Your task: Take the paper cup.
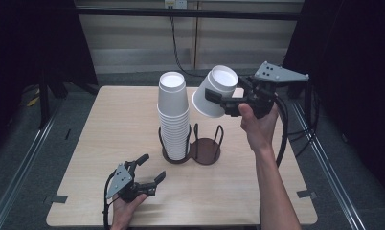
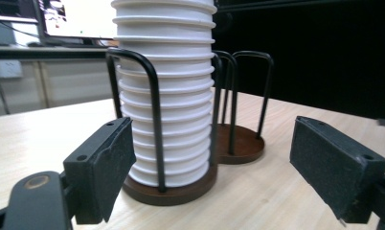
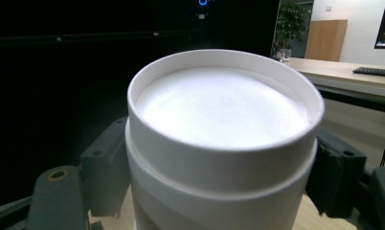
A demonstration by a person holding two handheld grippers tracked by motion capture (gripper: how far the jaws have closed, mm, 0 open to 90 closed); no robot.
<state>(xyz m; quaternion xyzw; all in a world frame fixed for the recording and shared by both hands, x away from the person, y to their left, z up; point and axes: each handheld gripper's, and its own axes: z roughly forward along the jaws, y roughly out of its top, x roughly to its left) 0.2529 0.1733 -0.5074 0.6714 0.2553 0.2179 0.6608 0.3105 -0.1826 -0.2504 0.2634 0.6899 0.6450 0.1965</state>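
Nearest the high camera, the left gripper rests low over the table at its near edge, held in one hand. Its two jaws stand apart with nothing between them; in the left gripper view they frame the rack beyond without touching it.

One black wire rack stands mid-table on two round brown bases, so it has two bays. One stack of white cups fills the left bay, upside down; about a dozen rims can be counted in the left gripper view, though the top is cut off. The right bay holds nothing.

One single cup is in the air, above and right of the stack and clear of it, tilted with its base toward the far side. The right gripper is clamped on its wall, a jaw on each side in the right gripper view, where the cup's base faces the camera.
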